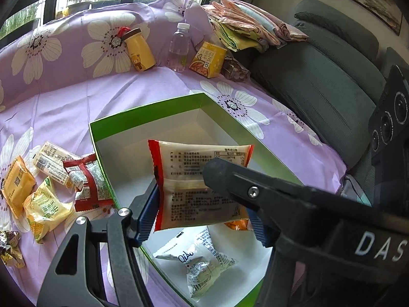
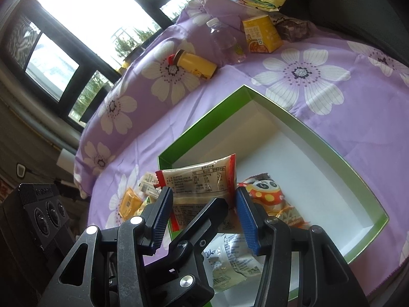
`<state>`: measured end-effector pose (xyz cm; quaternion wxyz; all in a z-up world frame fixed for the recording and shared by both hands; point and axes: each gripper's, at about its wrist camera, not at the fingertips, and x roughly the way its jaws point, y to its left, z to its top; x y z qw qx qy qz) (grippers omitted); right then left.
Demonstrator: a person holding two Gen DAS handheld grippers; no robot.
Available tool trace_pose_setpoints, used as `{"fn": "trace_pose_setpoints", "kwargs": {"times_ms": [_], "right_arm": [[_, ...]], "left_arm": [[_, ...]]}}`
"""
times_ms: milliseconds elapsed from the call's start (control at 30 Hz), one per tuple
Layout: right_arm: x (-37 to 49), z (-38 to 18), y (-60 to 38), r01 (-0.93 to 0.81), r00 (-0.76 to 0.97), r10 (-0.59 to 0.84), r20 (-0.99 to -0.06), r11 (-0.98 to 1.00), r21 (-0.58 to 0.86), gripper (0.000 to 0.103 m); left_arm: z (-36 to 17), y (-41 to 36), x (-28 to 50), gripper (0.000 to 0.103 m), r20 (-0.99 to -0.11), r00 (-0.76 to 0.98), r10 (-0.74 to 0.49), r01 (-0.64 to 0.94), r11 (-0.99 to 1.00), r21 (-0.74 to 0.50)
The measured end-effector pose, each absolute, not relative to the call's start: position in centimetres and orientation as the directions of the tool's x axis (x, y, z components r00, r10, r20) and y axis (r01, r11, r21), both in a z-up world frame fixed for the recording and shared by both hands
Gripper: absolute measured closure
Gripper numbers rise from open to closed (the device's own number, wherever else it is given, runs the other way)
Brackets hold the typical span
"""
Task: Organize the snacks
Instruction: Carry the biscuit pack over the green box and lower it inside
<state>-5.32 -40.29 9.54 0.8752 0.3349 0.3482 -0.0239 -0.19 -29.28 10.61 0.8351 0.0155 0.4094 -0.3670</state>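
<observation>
A red-edged snack packet (image 1: 199,179) hangs over the open green box (image 1: 143,113). In the left wrist view my left gripper (image 1: 204,212) has its blue pads against both sides of the packet. My right gripper's black finger (image 1: 217,171) crosses in front of the packet. In the right wrist view the same packet (image 2: 202,181) sits between the blue pads (image 2: 246,217) of my right gripper (image 2: 204,212), with the left gripper's black finger (image 2: 204,220) in front. A white Qiao packet (image 1: 196,261) and an orange panda packet (image 2: 265,192) lie in the box (image 2: 332,151).
Several loose snack packets (image 1: 51,179) lie on the purple flowered sheet left of the box. A yellow bear bottle (image 1: 139,50), a water bottle (image 1: 179,48) and a yellow carton (image 1: 208,58) stand at the back. Folded cloths (image 1: 245,25) and a grey sofa (image 1: 319,81) are at right.
</observation>
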Motion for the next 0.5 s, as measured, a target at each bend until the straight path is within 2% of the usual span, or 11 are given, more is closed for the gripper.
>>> {"fn": "trace_pose_setpoints", "kwargs": {"times_ms": [500], "right_arm": [[-5.0, 7.7, -42.0, 0.330, 0.725, 0.203, -0.658, 0.737, 0.590, 0.049]], "left_arm": [[9.1, -30.3, 0.3, 0.042, -0.741, 0.342, -0.578, 0.608, 0.737, -0.295]]}}
